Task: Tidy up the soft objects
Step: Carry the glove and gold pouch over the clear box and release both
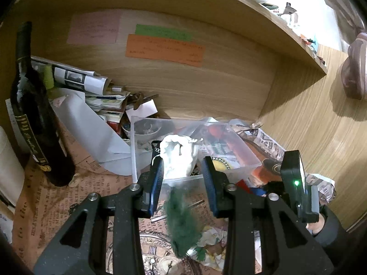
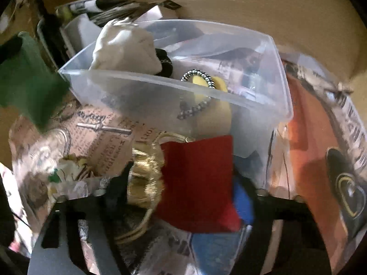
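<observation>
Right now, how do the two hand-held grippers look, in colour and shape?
The left hand-held gripper has black angular linkage arms with silver pivot bolts and blue finger pads. The right hand-held gripper is a black body with a small green light; in its own view it appears black, blurred.

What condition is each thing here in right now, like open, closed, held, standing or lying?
Left gripper: open, white pouch between its fingers.
White pouch: drawn shut, sitting at the bin's edge.
Clear plastic bin: lidless, holding several items.
Green fuzzy cloth: hanging below the left gripper.
Right gripper: grip hidden; red cloth in front of it.
Red cloth: lifted near the bin.
Dark bottle: upright, capped.
</observation>
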A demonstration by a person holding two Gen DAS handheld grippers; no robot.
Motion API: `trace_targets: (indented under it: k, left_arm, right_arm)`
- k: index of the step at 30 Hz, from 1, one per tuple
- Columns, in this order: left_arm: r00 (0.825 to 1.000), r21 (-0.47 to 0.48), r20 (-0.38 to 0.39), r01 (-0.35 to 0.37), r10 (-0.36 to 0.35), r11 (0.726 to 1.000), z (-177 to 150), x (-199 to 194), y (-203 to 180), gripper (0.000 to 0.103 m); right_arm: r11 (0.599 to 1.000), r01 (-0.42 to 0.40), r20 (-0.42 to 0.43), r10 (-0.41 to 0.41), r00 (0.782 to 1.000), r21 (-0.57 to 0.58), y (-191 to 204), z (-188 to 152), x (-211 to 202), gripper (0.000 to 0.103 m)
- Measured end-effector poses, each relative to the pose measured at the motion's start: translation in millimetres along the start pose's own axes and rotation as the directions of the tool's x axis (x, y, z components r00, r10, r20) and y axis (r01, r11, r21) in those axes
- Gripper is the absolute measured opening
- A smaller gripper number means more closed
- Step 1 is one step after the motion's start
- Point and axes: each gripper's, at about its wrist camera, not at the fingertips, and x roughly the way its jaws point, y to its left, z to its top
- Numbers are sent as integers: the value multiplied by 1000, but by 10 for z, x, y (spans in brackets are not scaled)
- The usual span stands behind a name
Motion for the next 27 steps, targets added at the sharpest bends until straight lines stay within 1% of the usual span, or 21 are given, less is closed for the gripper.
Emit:
trace_targets:
  k: [1, 2, 3, 4, 6, 8, 9, 10, 11, 12, 13, 14, 17, 18, 21, 22, 24, 25, 26, 27]
  left_arm:
    - [1000, 2, 0, 0, 0, 1000, 7, 18, -5, 34]
    - [1000, 4, 0, -1, 1, 1000, 13, 32, -10, 34]
    - [1000, 7, -4, -2, 2, 1000, 20, 52, -14, 34]
    - [1000, 8, -11, -4, 5, 1000, 25, 80, -12, 35]
    - [999, 12, -34, -10, 11, 1000, 7, 108, 4, 35]
    - [998, 7, -57, -25, 25, 1000, -34, 126, 43, 37]
    - [997, 9, -72, -34, 34, 999, -63, 136, 68, 45]
    - [995, 8, -86, -47, 48, 999, -102, 144, 99, 59]
    - [993, 5, -97, -73, 73, 997, -153, 148, 141, 66]
    - [989, 1, -107, -101, 100, 995, -215, 153, 190, 76]
    - [986, 2, -119, -115, 115, 993, -264, 157, 224, 81]
    - [982, 6, -138, -128, 127, 992, -313, 172, 257, 83]
    - [963, 5, -227, -148, 145, 989, -516, 273, 384, 90]
    - [955, -5, -259, -150, 144, 989, -591, 320, 434, 95]
    - [929, -31, -344, -159, 138, 987, -798, 481, 556, 95]
    - [924, -33, -356, -161, 139, 986, -851, 530, 573, 95]
    - [931, -5, -328, -170, 159, 985, -880, 529, 529, 94]
    - [934, 4, -323, -161, 153, 987, -879, 528, 495, 84]
    - [936, 5, -320, -150, 144, 989, -879, 529, 476, 77]
    - [938, 12, -320, -135, 131, 991, -881, 541, 439, 65]
  right_arm:
    - [1000, 5, 6, -5, 1000, -5, 9, -11, -18, 48]
    - [1000, 8, 15, -8, 1000, -5, 10, -22, -43, 33]
    - [1000, 8, 22, -8, 1000, 0, -40, -22, -77, 25]
    - [1000, 9, 34, -9, 999, 6, -54, -33, -112, 22]
    - [1000, 9, 67, -10, 998, 14, -51, -65, -233, 20]
    - [1000, 14, 108, -16, 994, 18, -51, -100, -382, 20]
    - [1000, 10, 128, -13, 992, 22, -53, -120, -469, 20]
    - [1000, 5, 149, -8, 989, 25, -56, -142, -564, 20]
    - [1000, 1, 165, -5, 986, 26, -52, -160, -638, 20]
    - [1000, -2, 181, -2, 983, 25, -50, -180, -714, 20]
    - [1000, -2, 200, -3, 980, 25, -39, -181, -785, 20]
    - [1000, -1, 220, -4, 975, 22, -29, -188, -866, 20]
    - [1000, -4, 264, -2, 965, 23, -27, -139, -972, 20]
    - [1000, -6, 277, -1, 961, 23, -28, -117, -1007, 20]
    - [1000, -4, 311, -3, 950, 23, -22, -37, -1077, 20]
    - [1000, -4, 320, -4, 948, 24, -19, -14, -1084, 20]
    - [1000, -1, 332, -8, 943, 26, -17, 9, -1103, 20]
    - [1000, 0, 334, -10, 943, 28, -18, 24, -1102, 20]
    - [1000, 1, 335, -12, 942, 31, -26, 22, -1105, 20]
    - [999, 1, 337, -13, 941, 34, -32, 26, -1100, 20]
